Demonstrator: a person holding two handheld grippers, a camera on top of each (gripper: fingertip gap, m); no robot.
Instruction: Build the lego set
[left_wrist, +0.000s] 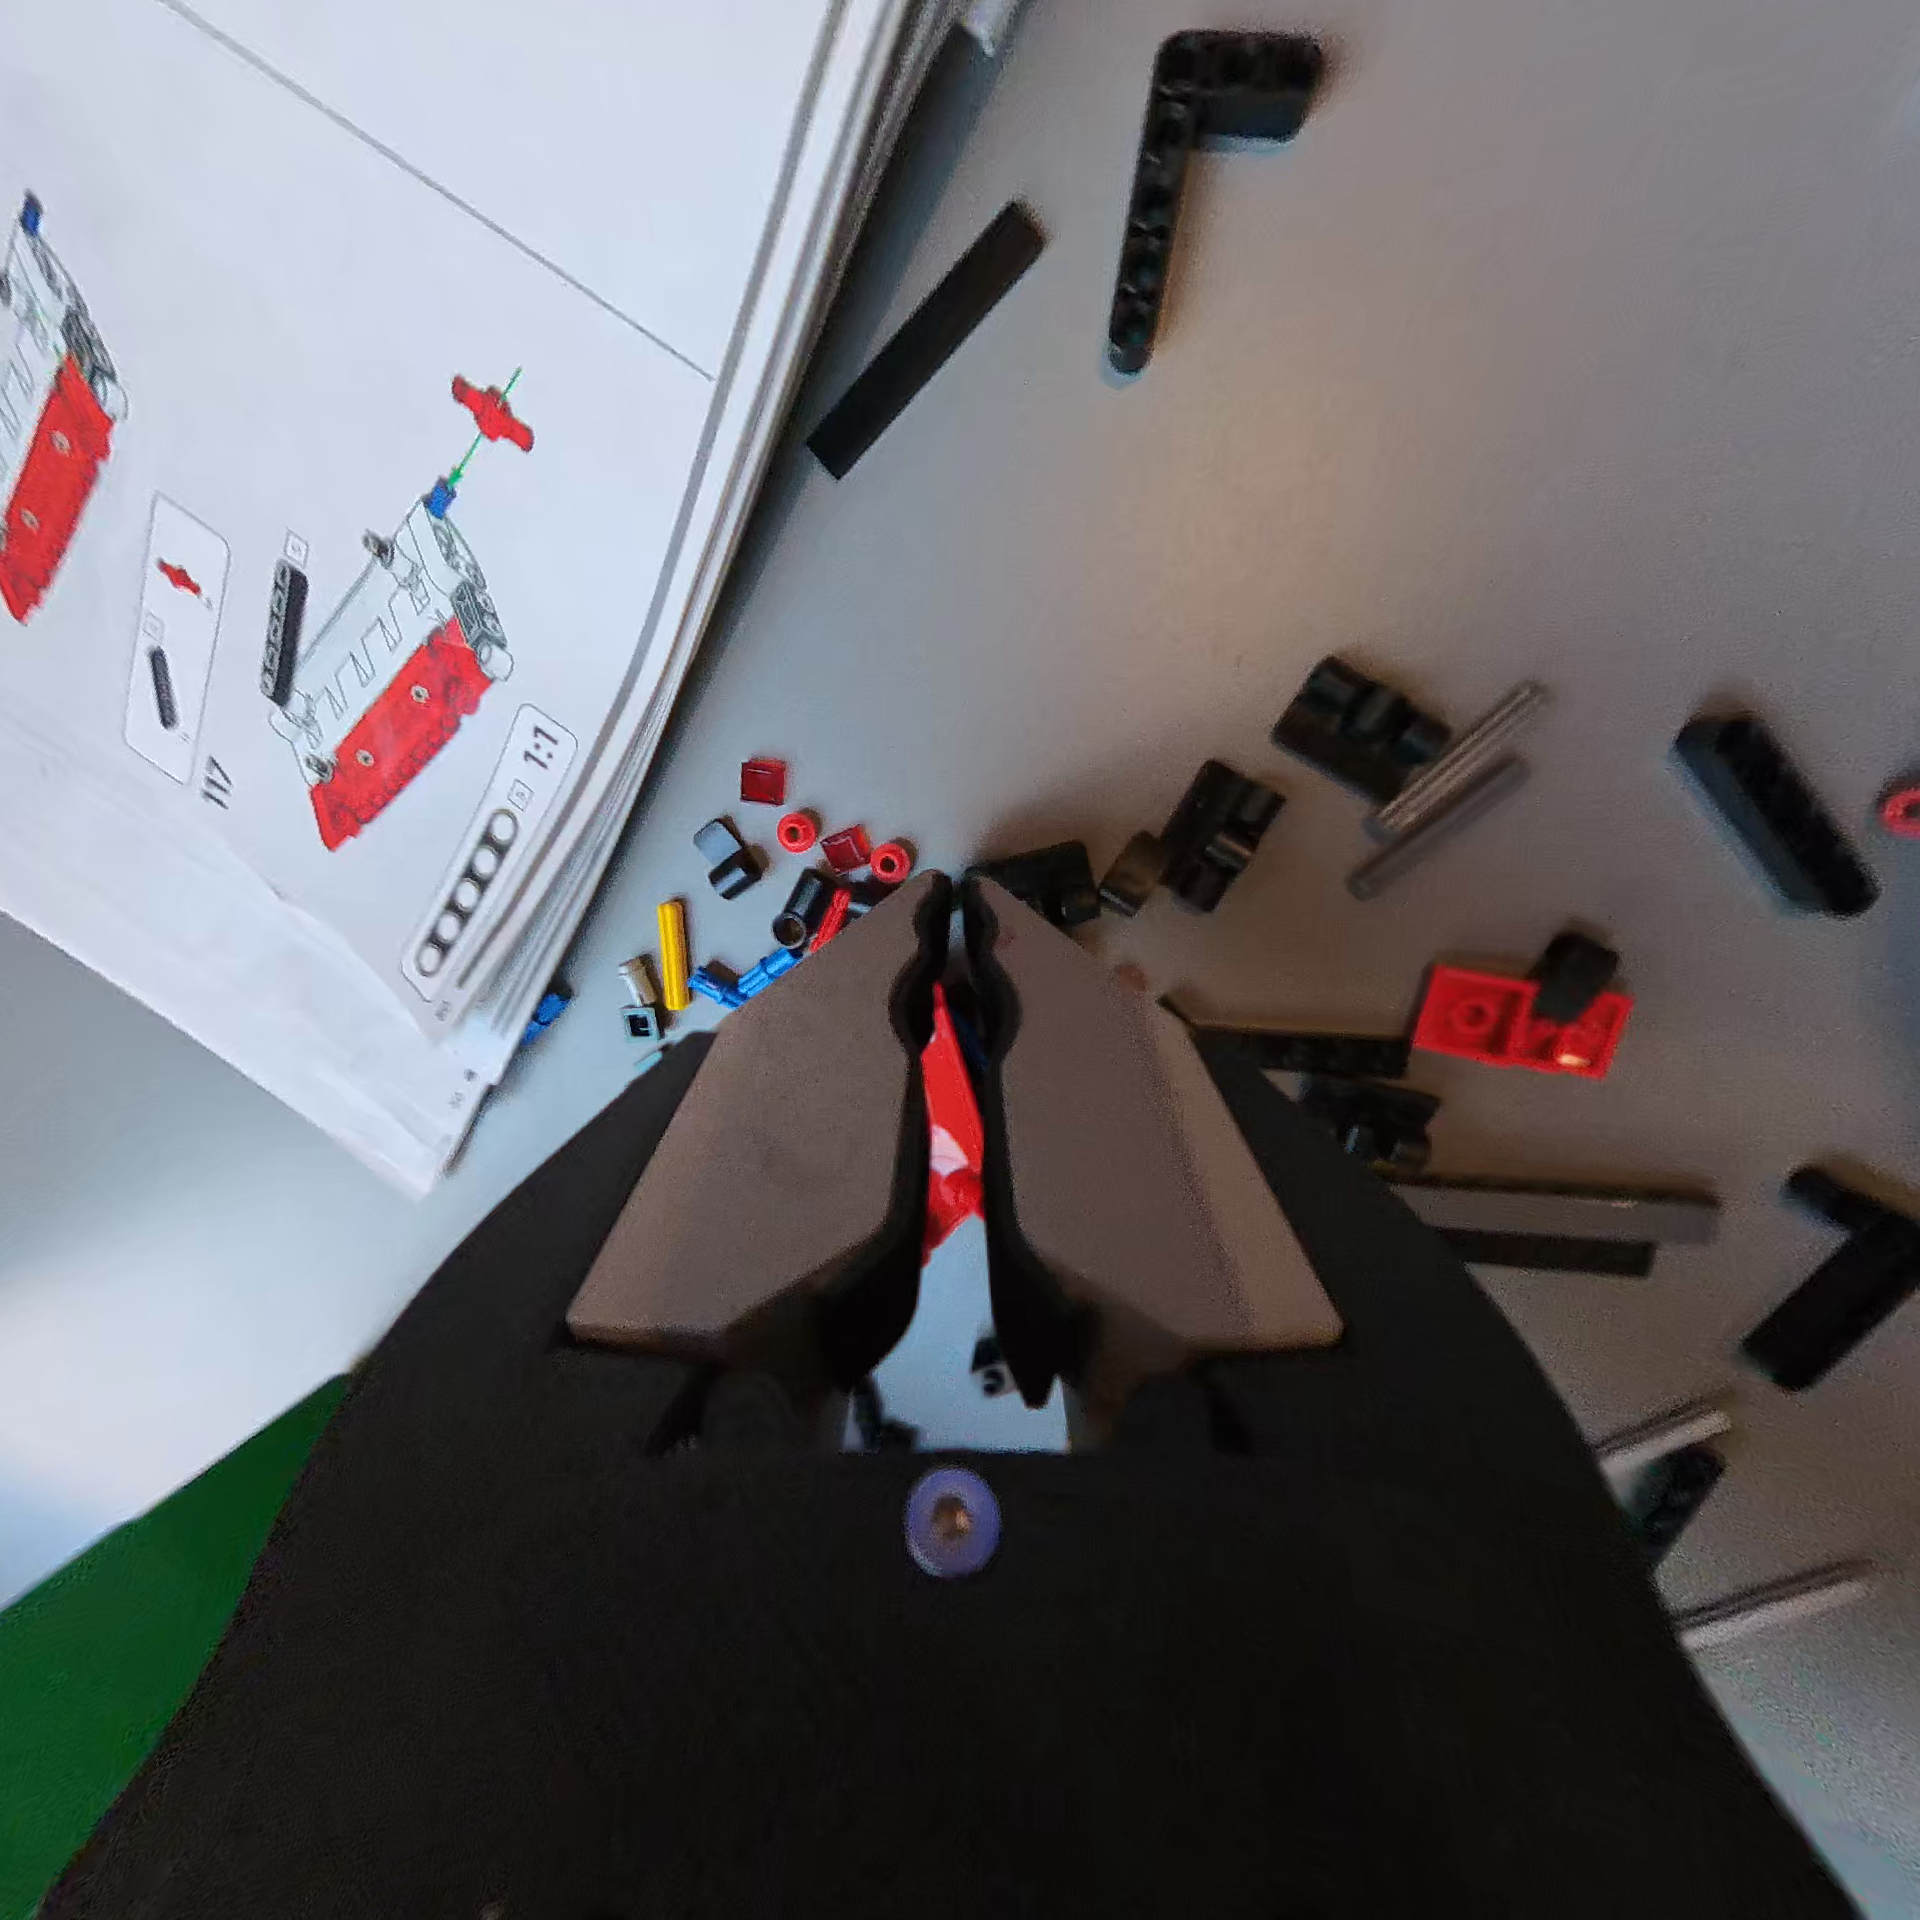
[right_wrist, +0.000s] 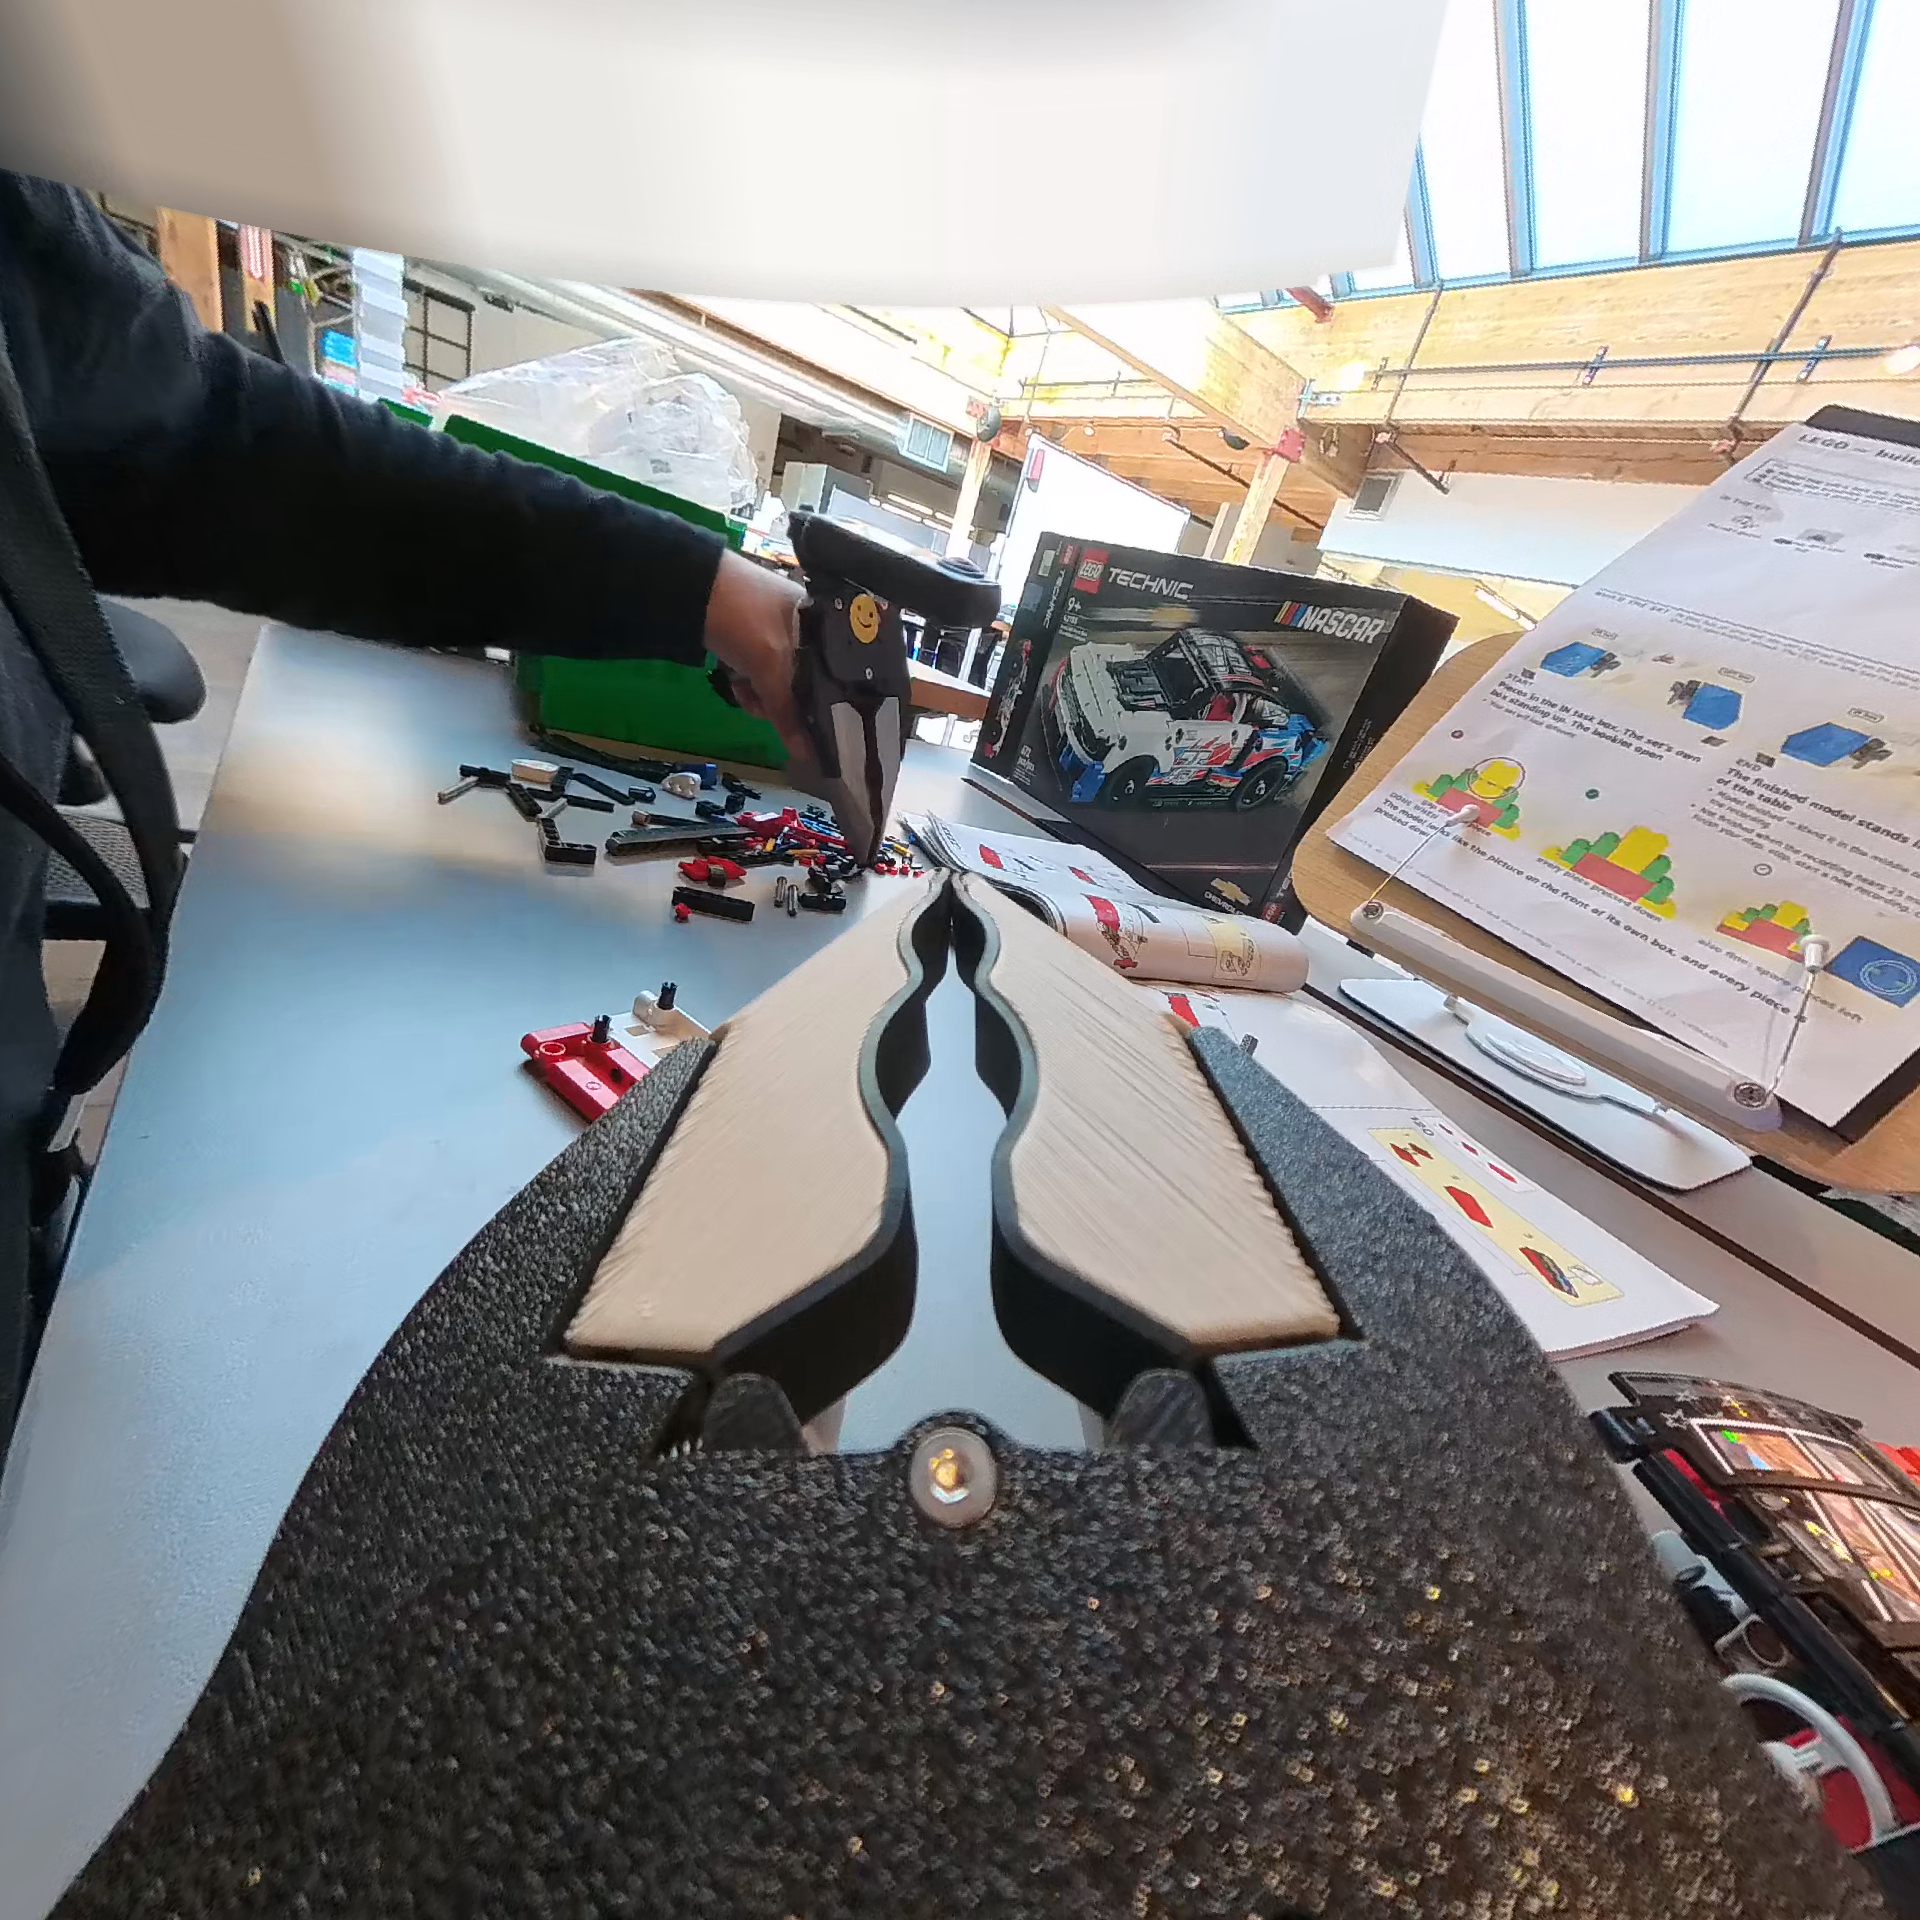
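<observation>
Your left gripper (left_wrist: 954, 894) stands tip-down in the loose pieces (left_wrist: 800, 904) beside the booklet (left_wrist: 416, 520) edge, jaws pressed together. Your right gripper (right_wrist: 954, 888) hovers above bare tabletop (right_wrist: 343, 987), jaws closed, empty.

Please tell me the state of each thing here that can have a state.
left tool: shut, tips down in the loose pieces
right tool: shut, holds nothing
instruction booklet: open, flat on the table
set box: standing upright
red and white subassembly: lying on the table, untouched

Workshop loft: timber beams (right_wrist: 1195, 364), skylights (right_wrist: 1714, 125).
</observation>
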